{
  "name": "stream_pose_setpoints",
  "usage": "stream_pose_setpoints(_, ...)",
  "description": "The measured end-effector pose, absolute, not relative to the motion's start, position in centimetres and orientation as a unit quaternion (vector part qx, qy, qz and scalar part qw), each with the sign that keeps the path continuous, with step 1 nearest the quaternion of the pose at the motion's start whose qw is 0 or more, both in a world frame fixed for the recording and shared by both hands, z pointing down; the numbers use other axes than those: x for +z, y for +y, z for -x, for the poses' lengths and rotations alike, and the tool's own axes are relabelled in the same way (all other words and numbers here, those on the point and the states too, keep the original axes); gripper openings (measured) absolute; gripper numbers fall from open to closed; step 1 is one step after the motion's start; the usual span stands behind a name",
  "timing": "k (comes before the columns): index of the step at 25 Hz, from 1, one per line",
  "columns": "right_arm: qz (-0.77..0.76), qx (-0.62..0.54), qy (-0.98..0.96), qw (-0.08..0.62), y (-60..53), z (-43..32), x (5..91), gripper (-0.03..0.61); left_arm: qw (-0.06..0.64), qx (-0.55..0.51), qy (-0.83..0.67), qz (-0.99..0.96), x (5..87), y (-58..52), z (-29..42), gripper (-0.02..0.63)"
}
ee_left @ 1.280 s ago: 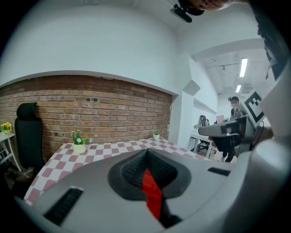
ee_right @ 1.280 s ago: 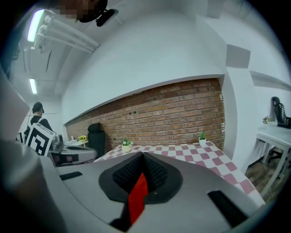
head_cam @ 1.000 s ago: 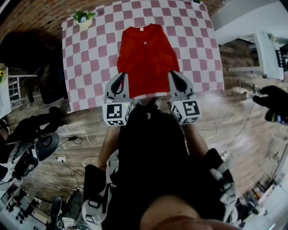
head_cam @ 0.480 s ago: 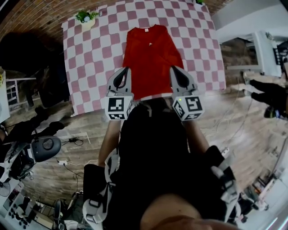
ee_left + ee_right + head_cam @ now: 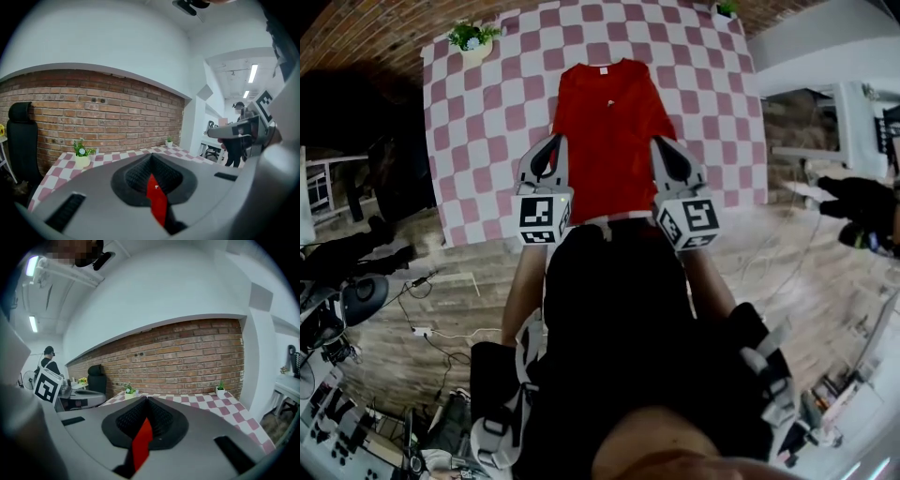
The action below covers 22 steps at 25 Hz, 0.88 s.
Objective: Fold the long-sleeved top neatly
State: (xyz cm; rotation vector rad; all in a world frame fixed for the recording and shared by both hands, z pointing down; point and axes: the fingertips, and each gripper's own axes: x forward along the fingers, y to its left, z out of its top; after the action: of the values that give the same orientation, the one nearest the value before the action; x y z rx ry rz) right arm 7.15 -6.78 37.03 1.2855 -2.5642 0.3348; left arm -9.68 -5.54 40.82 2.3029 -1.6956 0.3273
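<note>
Left gripper [image 5: 553,142] and right gripper [image 5: 662,142], jaws pressed together and empty, sit in my head view over the near corners of the long-sleeved top [image 5: 606,122], flat on the checked table [image 5: 487,122], its long axis running near to far, collar far. Left gripper view: a red sliver dead ahead past closed jaws. Right gripper view: the same, so neither looks nearer

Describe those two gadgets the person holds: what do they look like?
Both the left gripper and right gripper are grey shells tapering to a tip, with a black ribbed hollow. Each carries a white cube printed with black square markers. The person wears black.
</note>
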Motion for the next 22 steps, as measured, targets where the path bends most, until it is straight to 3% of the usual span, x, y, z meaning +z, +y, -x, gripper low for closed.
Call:
stream_pose_setpoints(9,-0.407,0.117,-0.891,0.162,-14.1,-7.0,40.4,0.011,0.156,0.139,-0.595,-0.776,45.0,-11.9,9.8,0.011)
stream_pose_setpoints(13,-0.395,0.117,-0.892,0.188,-17.1,-7.0,42.5,0.012,0.161,0.152,-0.592,-0.775,47.3,-14.6,9.6,0.083)
stream_pose_setpoints(22,-0.346,0.12,-0.891,0.267,-24.2,-6.4,48.8,0.066,0.19,0.209,-0.56,-0.779,53.4,-20.6,10.6,0.114)
